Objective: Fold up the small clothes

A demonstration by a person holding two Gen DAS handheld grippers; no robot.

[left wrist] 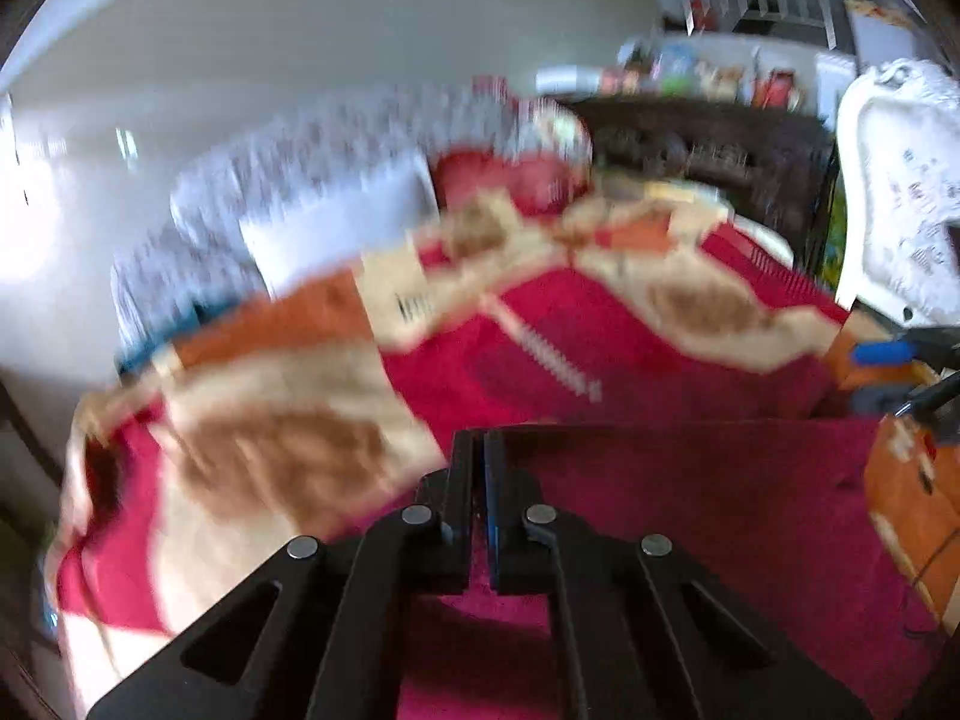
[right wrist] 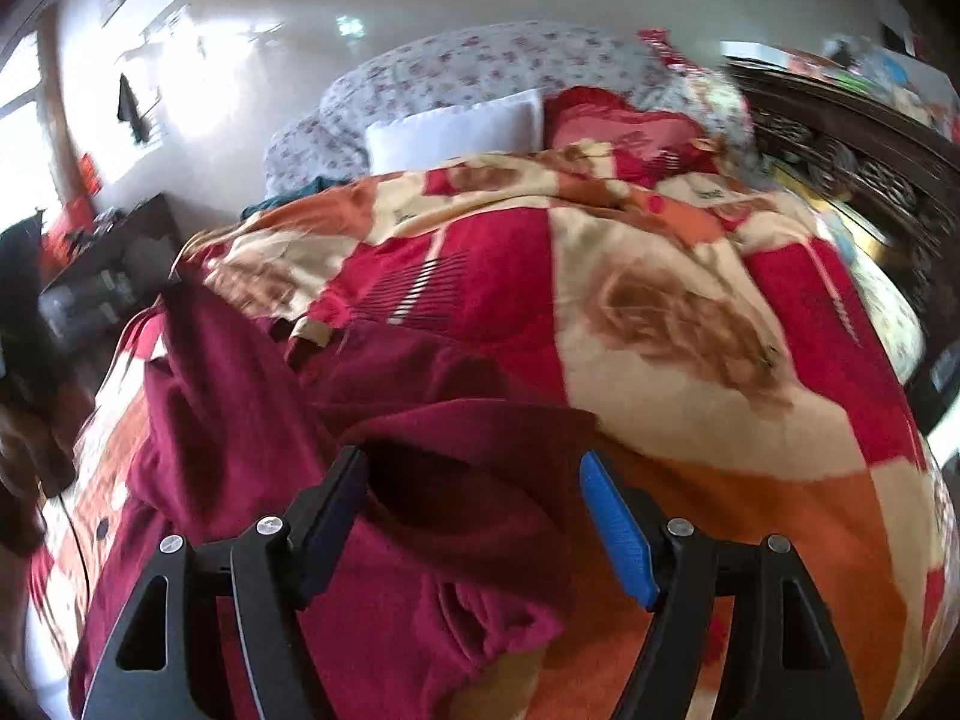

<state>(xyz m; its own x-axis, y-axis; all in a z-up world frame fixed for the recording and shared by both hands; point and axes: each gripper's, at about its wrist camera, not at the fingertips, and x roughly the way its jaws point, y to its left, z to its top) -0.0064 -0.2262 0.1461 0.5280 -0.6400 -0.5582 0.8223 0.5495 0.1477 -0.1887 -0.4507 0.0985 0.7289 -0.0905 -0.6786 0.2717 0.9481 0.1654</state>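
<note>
A dark maroon garment (left wrist: 690, 492) lies crumpled on a bed blanket (left wrist: 270, 450) patterned in red, cream and orange. My left gripper (left wrist: 478, 456) is shut on an edge of it, and the cloth runs taut from the fingertips to the right. In the right wrist view the maroon garment (right wrist: 420, 408) rises in a lifted fold at the left. My right gripper (right wrist: 472, 459) hangs open just over a rumpled fold near its middle, and the blue pads (right wrist: 618, 534) do not press on the cloth. The left wrist view is blurred.
The blanket (right wrist: 660, 408) covers the whole bed. A white pillow (right wrist: 456, 132), floral bedding (right wrist: 480, 66) and a red cushion (right wrist: 624, 126) lie at the far end. A dark carved headboard (right wrist: 840, 162) runs along the right, a white plastic chair (left wrist: 888, 192) stands beside the bed, and a dark side table (right wrist: 108, 276) is at the left.
</note>
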